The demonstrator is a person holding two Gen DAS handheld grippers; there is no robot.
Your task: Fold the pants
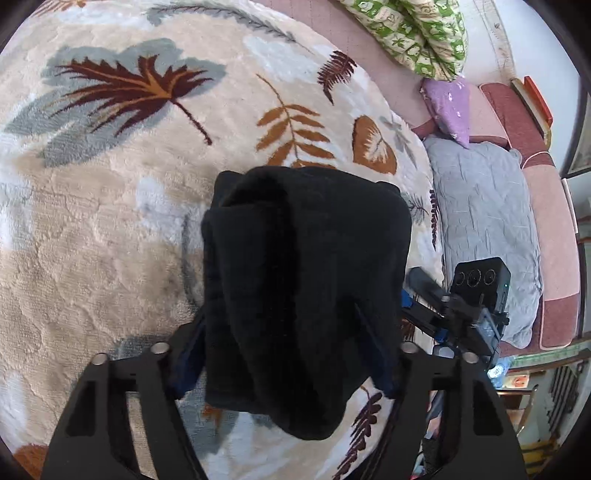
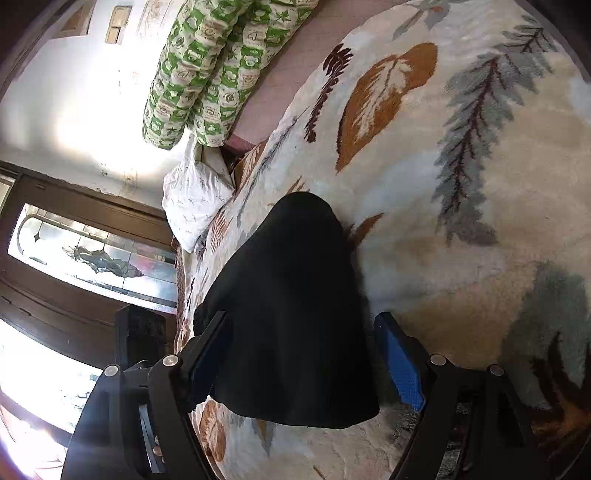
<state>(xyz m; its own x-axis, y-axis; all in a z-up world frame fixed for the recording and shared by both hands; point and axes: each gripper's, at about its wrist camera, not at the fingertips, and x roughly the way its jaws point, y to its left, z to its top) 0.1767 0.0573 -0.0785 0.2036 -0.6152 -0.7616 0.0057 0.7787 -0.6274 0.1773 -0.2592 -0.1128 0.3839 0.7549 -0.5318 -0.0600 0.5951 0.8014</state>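
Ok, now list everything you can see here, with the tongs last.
pants: one, black, folded into a bundle on the blanket
blanket: one, cream with brown and grey leaves, spread under the pants
quilt: one, green and white, bunched beyond the blanket
purple pillow: one, beside the green quilt
grey cover: one, lying next to the blanket's edge
white pillow: one, at the blanket's other edge
glass door: one, dark wood frame, past the white pillow
left tongs: black, blue pads, either side of the pants
right tongs: black, blue pads, open, one pad clear of the pants
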